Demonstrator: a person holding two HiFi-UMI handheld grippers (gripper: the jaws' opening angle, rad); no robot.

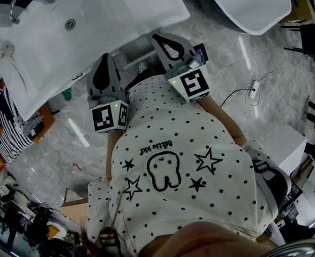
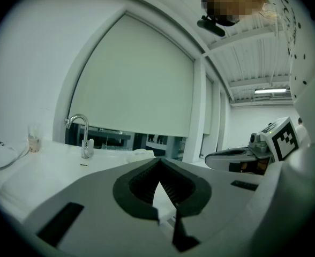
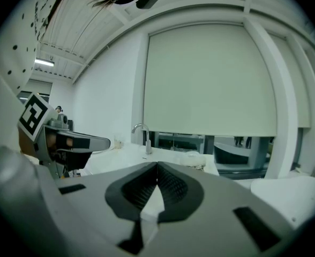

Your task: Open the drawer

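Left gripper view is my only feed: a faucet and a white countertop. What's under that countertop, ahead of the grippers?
Observer: Head view shows a white cabinet under the basin, just beyond the left gripper; no handle is discernible.
Operator: Is the right gripper free?
Observer: Yes, its fingers are shut with nothing between them.
Operator: Anything right of the basin?
Observer: A white bathtub stands on the floor there.

Left gripper (image 1: pixel 106 59) and right gripper (image 1: pixel 157 36) held side by side, fingers (image 2: pixel 139 189) together, empty.
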